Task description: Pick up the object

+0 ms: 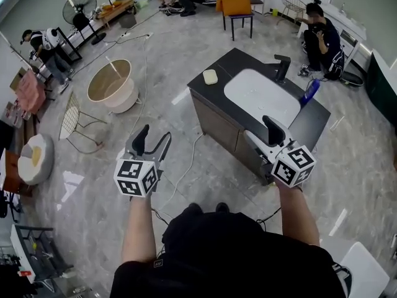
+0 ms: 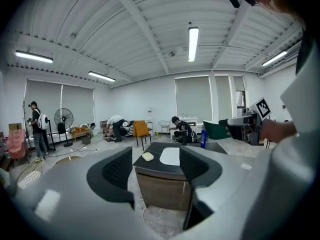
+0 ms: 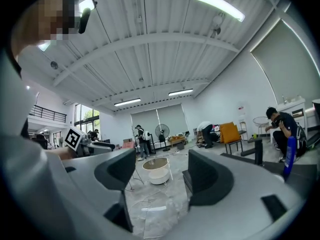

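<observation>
A small pale soap-shaped object (image 1: 210,76) lies on the far left corner of a dark cabinet top (image 1: 234,61), beside a white inset basin (image 1: 260,95). My left gripper (image 1: 155,136) hangs open over the floor, well short of the cabinet's left side. In the left gripper view the open left gripper (image 2: 156,166) frames the cabinet, with the pale object (image 2: 147,156) between the jaws far off. My right gripper (image 1: 260,129) is open and empty above the cabinet's near edge. The right gripper (image 3: 160,176) points out over the floor.
A black faucet (image 1: 282,67) and a blue bottle (image 1: 309,92) stand on the cabinet's right. A round beige tub (image 1: 111,84) and a wire chair (image 1: 74,120) are on the floor at left, with cables (image 1: 186,172) nearby. A crouching person (image 1: 322,39) is behind.
</observation>
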{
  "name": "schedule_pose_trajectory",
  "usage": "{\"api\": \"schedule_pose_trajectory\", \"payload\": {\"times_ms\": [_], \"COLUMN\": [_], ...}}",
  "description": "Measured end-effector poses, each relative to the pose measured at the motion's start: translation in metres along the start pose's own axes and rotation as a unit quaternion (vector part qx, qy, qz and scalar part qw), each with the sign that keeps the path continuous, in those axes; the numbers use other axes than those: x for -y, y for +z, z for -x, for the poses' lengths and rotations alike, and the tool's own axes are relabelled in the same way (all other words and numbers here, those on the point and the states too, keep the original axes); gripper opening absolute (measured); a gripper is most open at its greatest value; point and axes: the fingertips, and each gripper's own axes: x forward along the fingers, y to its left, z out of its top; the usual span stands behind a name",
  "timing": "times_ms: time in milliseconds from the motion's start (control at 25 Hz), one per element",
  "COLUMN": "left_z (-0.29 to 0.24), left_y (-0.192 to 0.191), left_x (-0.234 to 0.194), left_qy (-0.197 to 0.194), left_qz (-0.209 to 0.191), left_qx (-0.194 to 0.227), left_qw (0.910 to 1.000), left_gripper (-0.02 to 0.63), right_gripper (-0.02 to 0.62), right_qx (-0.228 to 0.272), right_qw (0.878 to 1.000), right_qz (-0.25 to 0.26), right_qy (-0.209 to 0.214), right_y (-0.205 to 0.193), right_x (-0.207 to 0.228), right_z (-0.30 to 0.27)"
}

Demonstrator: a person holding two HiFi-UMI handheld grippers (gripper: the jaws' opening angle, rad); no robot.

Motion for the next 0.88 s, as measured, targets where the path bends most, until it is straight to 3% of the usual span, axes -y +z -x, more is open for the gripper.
{"api": "schedule_pose_trajectory", "payload": {"times_ms": [480, 880], "left_z": [-0.09, -0.188], "left_y": [0.008, 0.011], "left_x": [-0.016, -0.085], "left_qy": [-0.054, -0.098], "left_qz": [-0.001, -0.015], "left_qx": [0.012, -0.003], "left_qw": [0.9985, 0.995], "left_gripper": [0.285, 0.285], "right_gripper": [0.295, 0.295], "right_qx": [-0.003, -0.022], "right_qw": [0.999, 0.997], "right_qz": [0.009, 0.003], "right_qy": [-0.049, -0.08], "right_y": [0.007, 0.011], "right_x": [0.048, 0.093], "right_z": [-0.023, -0.13]}}
